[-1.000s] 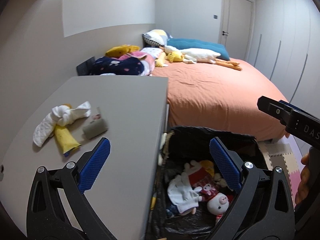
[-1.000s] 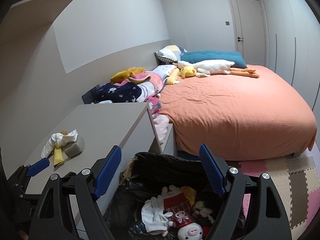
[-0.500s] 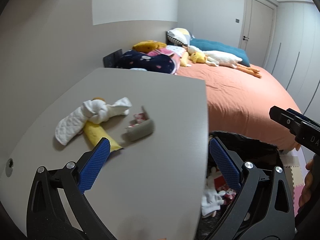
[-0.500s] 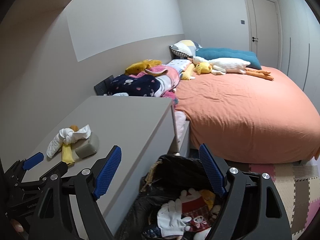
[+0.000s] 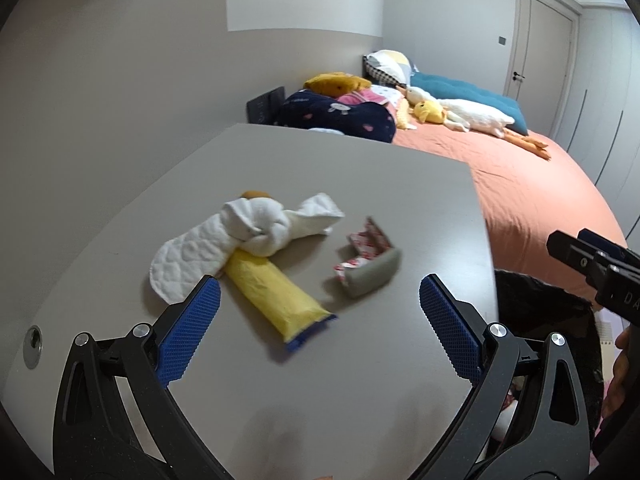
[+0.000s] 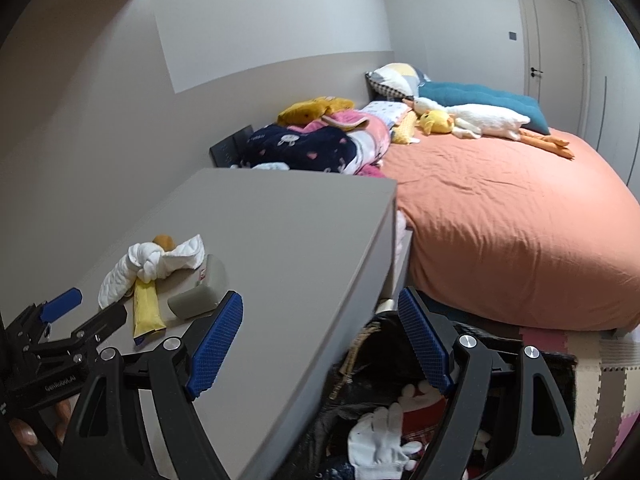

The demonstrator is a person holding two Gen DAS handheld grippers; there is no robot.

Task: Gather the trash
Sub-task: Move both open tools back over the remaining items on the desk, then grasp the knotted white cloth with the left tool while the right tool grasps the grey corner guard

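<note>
The left gripper point(image 5: 320, 316) hangs with jaws spread, empty, above the grey table point(image 5: 360, 184); the yellow wrapper point(image 5: 276, 292) (under a knotted white cloth point(image 5: 240, 236)) lies just ahead between its fingers; the right gripper point(image 6: 320, 344) gapes empty over the table's edge.

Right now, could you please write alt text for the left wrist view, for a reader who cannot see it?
The open left gripper hovers over a grey table with trash: a knotted white cloth, a yellow packet and a grey wrapper. An orange bed lies behind; the right gripper shows at the right edge.
</note>
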